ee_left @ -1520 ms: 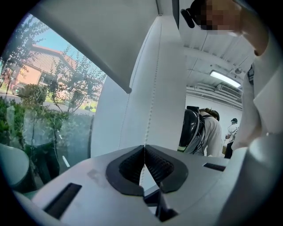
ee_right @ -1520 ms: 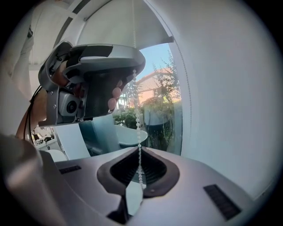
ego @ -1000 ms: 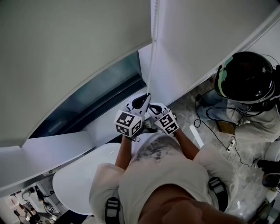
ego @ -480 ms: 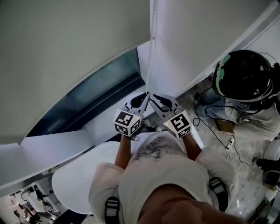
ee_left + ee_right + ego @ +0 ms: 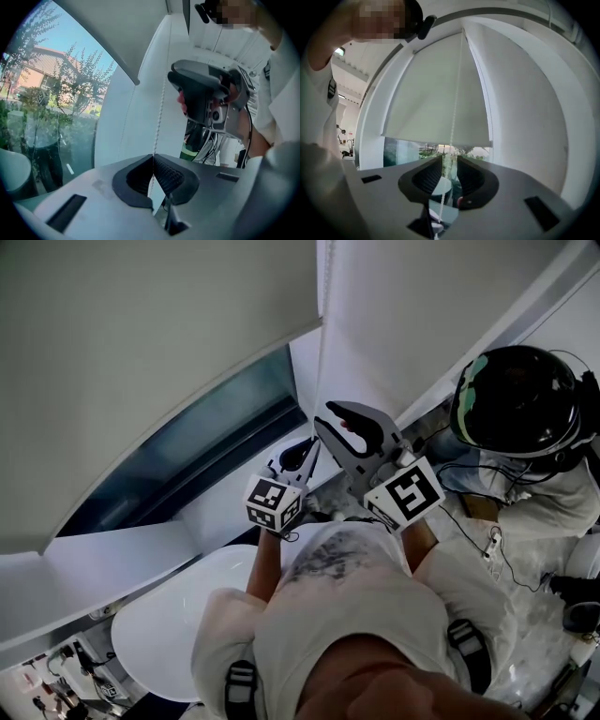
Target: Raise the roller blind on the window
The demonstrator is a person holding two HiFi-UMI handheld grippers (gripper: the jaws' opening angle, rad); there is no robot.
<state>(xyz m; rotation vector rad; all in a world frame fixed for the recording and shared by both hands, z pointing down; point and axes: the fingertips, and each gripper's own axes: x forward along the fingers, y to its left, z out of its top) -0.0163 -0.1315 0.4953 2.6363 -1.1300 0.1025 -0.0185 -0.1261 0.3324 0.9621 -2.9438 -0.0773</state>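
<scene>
Roller blind [image 5: 141, 352] hangs partly down over the window [image 5: 202, 446], above and ahead of both sets of jaws. Right gripper [image 5: 330, 414] is higher than left gripper [image 5: 302, 454]. Right jaws have just been opening and stand apart, cord [image 5: 454, 112] running loose between them. Left jaws are closed on the same cord at their tips.

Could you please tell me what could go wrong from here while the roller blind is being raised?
Only the left hand-held gripper is clamped on the bead chain; if that thin chain slips from its grip, the roller blind may stop rising or creep back. The right hand-held gripper has just been opening its jaws, with the chain running loose between them; closing off-centre could miss it.
</scene>
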